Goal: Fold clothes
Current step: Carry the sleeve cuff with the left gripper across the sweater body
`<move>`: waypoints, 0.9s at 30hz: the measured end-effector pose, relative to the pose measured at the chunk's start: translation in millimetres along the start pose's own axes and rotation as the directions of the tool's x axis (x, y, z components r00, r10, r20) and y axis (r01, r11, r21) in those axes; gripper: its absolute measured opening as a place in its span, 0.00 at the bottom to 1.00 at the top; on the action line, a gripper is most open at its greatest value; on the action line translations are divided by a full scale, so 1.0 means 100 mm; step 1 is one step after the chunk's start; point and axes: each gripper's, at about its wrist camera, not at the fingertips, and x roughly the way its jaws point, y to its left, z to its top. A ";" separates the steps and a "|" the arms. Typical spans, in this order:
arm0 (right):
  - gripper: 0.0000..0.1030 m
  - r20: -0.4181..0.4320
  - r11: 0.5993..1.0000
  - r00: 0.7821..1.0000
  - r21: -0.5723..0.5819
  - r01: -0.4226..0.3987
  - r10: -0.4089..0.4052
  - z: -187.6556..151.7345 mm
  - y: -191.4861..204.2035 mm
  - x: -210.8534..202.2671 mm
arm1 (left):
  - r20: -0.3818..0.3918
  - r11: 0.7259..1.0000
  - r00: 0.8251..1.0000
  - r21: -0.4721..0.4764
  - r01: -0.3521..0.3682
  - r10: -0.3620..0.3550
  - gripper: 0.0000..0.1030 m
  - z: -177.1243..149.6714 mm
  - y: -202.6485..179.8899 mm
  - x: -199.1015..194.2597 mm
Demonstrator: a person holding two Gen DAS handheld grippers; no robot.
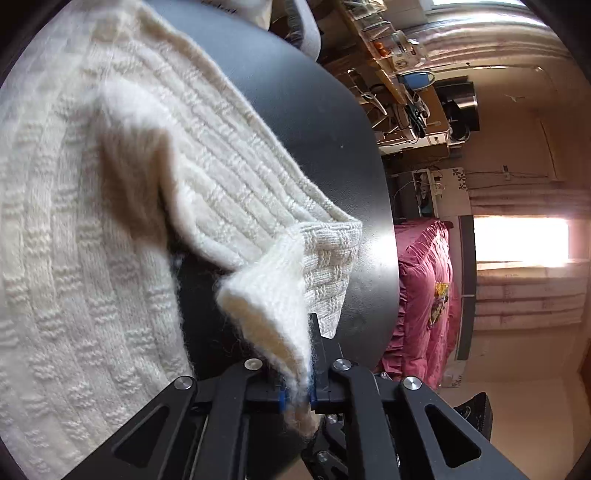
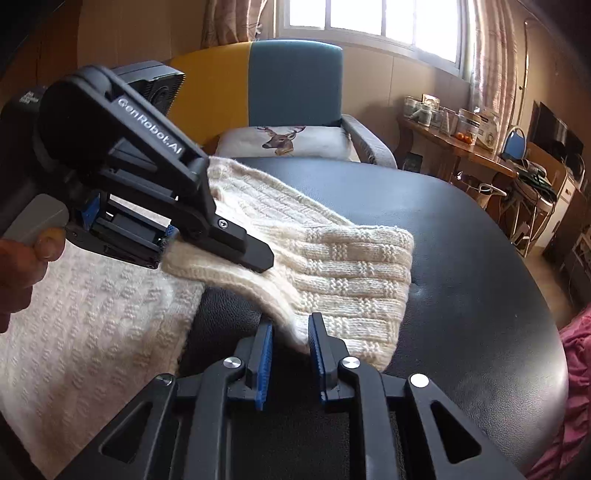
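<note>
Sunlit room: a window [image 2: 373,22] at the far wall, a blue-backed chair [image 2: 295,83] under it with a deer-print cushion [image 2: 282,140] on the seat, and a cluttered wooden desk [image 2: 454,147] along the right. The tabletop [image 2: 461,258] is dark, glossy and rounded at its edge. A pink bedspread [image 1: 424,295] shows beyond it in the left wrist view. The cream knit sweater [image 2: 92,314] lies spread on the tabletop's left part, its body flat, textured in ribbed and basket-weave bands. Its sleeve [image 2: 351,273] reaches right across the dark surface, cuff end nearest the right edge. Your left tongs [image 1: 295,398] are pressed together on a fold of the sleeve's edge, fuzzy wool bunched between the blue pads, the cloth raised off the tabletop in a peak. In the right wrist view the same tongs [image 2: 221,243] come in from the left, tilted down, with your hand [image 2: 22,266] on the grey handle. Your right tongs [image 2: 290,354] stand spread, blue pads [image 2: 263,365] apart. They sit at the sleeve's near edge, and the hem's lowest fold dips just between the fingertips. Nothing is pinched there.
</note>
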 end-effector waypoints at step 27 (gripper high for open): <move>0.74 0.689 -0.377 0.552 0.722 -0.580 0.470 -0.23 -0.41 1.03 | 0.517 0.928 0.856 0.317 -0.194 0.003 0.07 0.81 -1.16 -2.87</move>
